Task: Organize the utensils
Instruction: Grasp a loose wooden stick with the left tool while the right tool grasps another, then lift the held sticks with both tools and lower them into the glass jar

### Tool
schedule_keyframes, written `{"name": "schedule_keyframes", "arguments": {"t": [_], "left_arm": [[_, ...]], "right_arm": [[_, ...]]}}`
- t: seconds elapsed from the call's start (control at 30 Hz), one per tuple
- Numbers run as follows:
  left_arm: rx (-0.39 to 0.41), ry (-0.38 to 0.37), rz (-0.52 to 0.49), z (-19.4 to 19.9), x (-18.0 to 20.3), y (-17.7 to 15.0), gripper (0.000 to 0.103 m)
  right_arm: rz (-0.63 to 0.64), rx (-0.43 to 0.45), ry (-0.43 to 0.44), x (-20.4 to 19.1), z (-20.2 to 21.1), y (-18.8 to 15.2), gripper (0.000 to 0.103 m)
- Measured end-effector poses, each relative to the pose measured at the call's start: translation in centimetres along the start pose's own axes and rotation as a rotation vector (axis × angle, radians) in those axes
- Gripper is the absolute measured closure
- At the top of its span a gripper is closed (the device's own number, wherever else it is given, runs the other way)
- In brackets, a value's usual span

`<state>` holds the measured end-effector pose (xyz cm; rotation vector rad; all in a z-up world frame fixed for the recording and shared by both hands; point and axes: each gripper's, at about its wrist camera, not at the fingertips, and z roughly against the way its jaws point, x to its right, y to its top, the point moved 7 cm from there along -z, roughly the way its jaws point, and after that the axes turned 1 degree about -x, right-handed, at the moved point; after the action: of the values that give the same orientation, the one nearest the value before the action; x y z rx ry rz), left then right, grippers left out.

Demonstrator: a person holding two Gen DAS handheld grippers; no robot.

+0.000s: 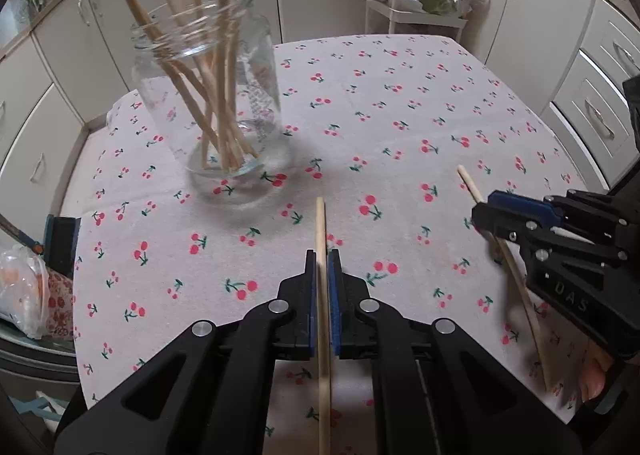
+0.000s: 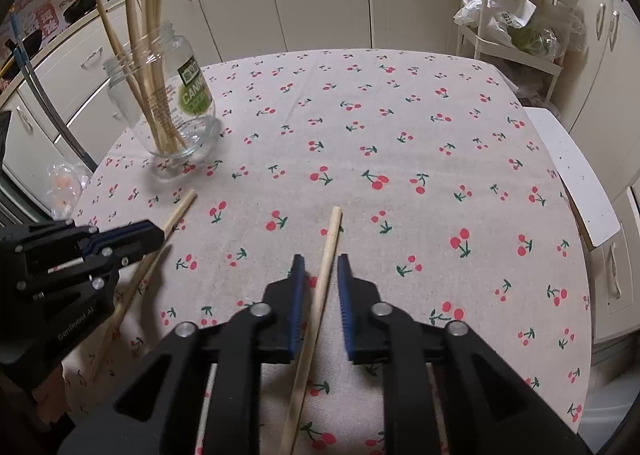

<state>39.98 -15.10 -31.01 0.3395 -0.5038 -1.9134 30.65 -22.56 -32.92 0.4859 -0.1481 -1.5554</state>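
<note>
A clear glass jar [image 1: 256, 67] [image 2: 196, 111] holding several wooden chopsticks stands at the far left of the cherry-print table [image 1: 400, 103]. My left gripper [image 1: 322, 255] [image 2: 162, 233] is shut on a loose chopstick [image 1: 320, 223], whose tip points toward the jar. My right gripper [image 2: 320, 259] [image 1: 478, 211] straddles a second chopstick [image 2: 330, 243] that runs slantwise between its blue pads. A gap shows on both sides of it near the fingertips. Lower down the stick leans against the left pad.
A white trolley rack [image 1: 416, 11] [image 2: 516, 51] with plastic bags stands beyond the table's far edge. Cream cabinets ring the room. A plastic bag [image 1: 24, 287] sits off the left edge, a white board [image 2: 572, 175] off the right edge.
</note>
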Motion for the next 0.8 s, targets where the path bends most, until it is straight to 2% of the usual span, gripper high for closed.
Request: {"name": "schedule_keyframes", "arguments": {"t": [0.1, 0.13, 0.2, 0.23, 0.27, 0.3, 0.4, 0.6, 0.63, 0.7, 0.8], "left_arm": [[-0.001, 0.002, 0.019, -0.5, -0.3, 0.4, 0.072], [-0.002, 0.004, 0.024, -0.7, -0.4, 0.5, 0.068], [-0.013, -0.02, 0.028, -1.3, -0.2, 0.3, 0.068], [0.003, -0.013, 0.019, -1.3, -0.2, 0.3, 0.074], [0.015, -0.008, 0.0, -1.3, 0.0, 0.3, 0.091], [0.014, -0.028, -0.009, -1.3, 0.3, 0.3, 0.098], [0.04, -0.052, 0.015, -0.3, 0.0, 0.5, 0.098], [0.299, -0.138, 0.125, 7.2, -3.1, 2.4, 0.098], [0.366, -0.146, 0.149, 9.0, -4.0, 3.0, 0.098], [0.479, -0.155, 0.2, 12.0, -5.9, 4.4, 0.098], [0.605, -0.146, 0.274, 14.8, -8.4, 7.1, 0.098]], "right_arm": [[0.031, 0.001, -0.018, -0.3, -0.2, 0.1, 0.087], [0.041, 0.003, -0.029, -0.4, -0.3, 0.1, 0.091], [0.047, 0.009, -0.024, -0.4, -0.2, 0.0, 0.095], [0.048, 0.013, -0.023, -0.4, -0.2, -0.1, 0.096], [0.04, 0.016, -0.014, -0.4, -0.2, -0.1, 0.096], [0.026, 0.015, 0.002, -0.4, -0.2, -0.1, 0.097], [-0.04, 0.04, 0.086, -0.3, 0.4, 0.2, 0.097], [-0.148, 0.181, 0.217, -0.5, 3.3, 2.1, 0.097], [-0.171, 0.207, 0.239, -0.5, 3.8, 2.4, 0.097], [-0.204, 0.248, 0.259, -0.5, 4.5, 3.0, 0.097], [-0.241, 0.318, 0.289, -0.9, 5.8, 4.1, 0.097]]}}
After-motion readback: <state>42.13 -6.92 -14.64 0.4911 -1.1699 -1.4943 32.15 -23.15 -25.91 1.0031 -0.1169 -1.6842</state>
